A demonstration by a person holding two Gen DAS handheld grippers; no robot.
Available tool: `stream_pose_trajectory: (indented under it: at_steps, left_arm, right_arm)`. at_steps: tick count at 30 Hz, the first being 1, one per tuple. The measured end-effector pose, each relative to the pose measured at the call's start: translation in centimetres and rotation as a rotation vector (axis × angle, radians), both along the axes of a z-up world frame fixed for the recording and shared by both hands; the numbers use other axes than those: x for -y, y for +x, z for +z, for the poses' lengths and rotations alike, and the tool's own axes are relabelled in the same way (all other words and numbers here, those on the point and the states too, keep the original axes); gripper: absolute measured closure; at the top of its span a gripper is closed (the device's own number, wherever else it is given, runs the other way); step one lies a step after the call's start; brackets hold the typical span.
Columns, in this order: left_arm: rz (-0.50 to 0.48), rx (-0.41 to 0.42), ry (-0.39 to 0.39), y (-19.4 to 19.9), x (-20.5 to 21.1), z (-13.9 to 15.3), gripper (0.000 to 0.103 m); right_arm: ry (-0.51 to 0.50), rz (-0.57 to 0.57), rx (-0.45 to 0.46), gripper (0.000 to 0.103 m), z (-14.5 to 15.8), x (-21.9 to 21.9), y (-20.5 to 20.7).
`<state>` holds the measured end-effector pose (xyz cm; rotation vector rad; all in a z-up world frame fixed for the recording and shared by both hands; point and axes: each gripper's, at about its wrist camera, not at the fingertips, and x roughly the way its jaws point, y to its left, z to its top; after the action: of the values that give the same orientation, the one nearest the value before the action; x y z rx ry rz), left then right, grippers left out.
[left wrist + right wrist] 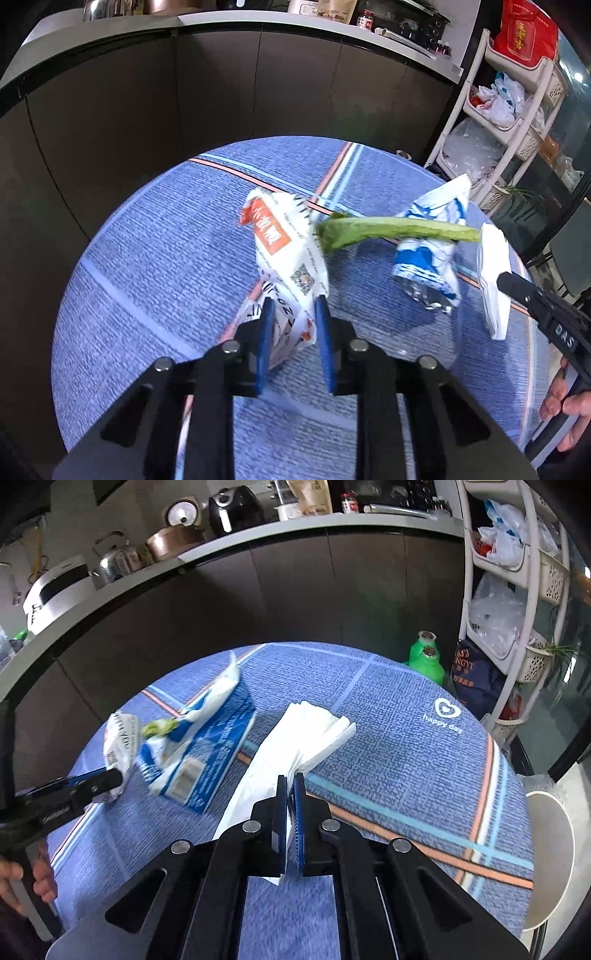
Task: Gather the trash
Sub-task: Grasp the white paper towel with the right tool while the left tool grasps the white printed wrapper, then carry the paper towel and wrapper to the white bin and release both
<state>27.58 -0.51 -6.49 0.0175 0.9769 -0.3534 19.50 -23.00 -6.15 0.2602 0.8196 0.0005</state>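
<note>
My left gripper [293,306] is shut on a white snack wrapper with an orange label [284,254] and holds it over the round table. A green vegetable stalk [399,229] lies across a crumpled blue and white wrapper [428,258]. My right gripper [291,779] is shut on a white paper napkin [295,738]; it shows in the left wrist view [491,273] too. In the right wrist view the blue wrapper [207,753] lies left of the napkin, and the left gripper's fingers [103,781] hold the white wrapper [120,746].
The table has a blue plaid cloth [406,746]. Dark cabinets [221,92] under a counter with kitchenware stand behind it. A white shelf rack with plastic bags [517,590] stands at the right, with a green bottle [428,661] and a dark bag [476,675]. A white bin [550,849] sits lower right.
</note>
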Motion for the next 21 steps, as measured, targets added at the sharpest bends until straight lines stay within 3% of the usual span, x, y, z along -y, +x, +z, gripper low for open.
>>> stream_pose_trajectory:
  at_steps: [11, 21]
  left_arm:
    - [0.005, 0.025, -0.114, -5.8, -1.0, 3.1, 0.090]
    - [-0.155, 0.100, -0.183, -13.0, 3.6, 7.9, 0.091]
  right_arm:
    - [0.053, 0.009, 0.071, 0.100, 3.3, 2.0, -6.7]
    - [0.083, -0.060, 0.114, 0.100, 4.9, 5.8, -12.7]
